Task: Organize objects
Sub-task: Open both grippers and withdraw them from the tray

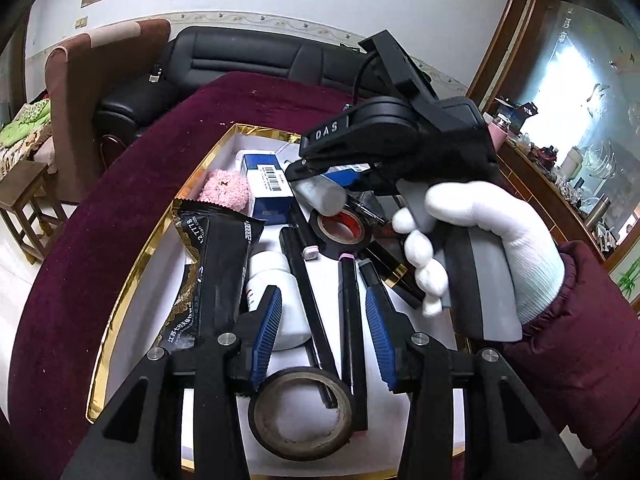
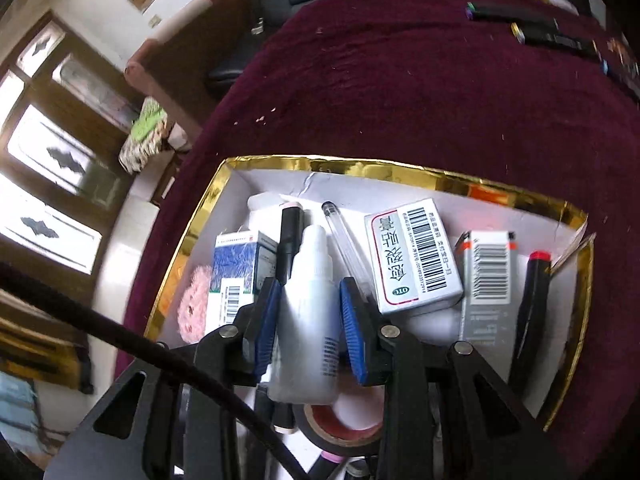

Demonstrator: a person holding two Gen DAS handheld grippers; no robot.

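A gold-rimmed white box [image 1: 132, 256] on a maroon tablecloth holds several small items. My left gripper [image 1: 322, 292] hovers open over its near end. Black markers [image 1: 352, 320] and a white bottle [image 1: 276, 276] lie below its blue pads, untouched, and a black tape roll [image 1: 300, 412] sits closest. A white-gloved hand [image 1: 480, 240] holds my right gripper [image 1: 298, 172] over the box's middle. In the right wrist view my right gripper [image 2: 310, 282] is shut on a white plastic bottle [image 2: 304, 340], held upright between both pads above the box [image 2: 200, 216].
The box also holds medicine cartons [image 2: 412, 256], a pink fluffy piece [image 1: 228, 188], a black snack packet [image 1: 216, 264] and a red-cored tape roll [image 1: 340, 232]. More markers [image 2: 520, 32] lie on the cloth beyond. A black sofa [image 1: 240, 56] and a wooden stool [image 1: 24, 208] stand past the table.
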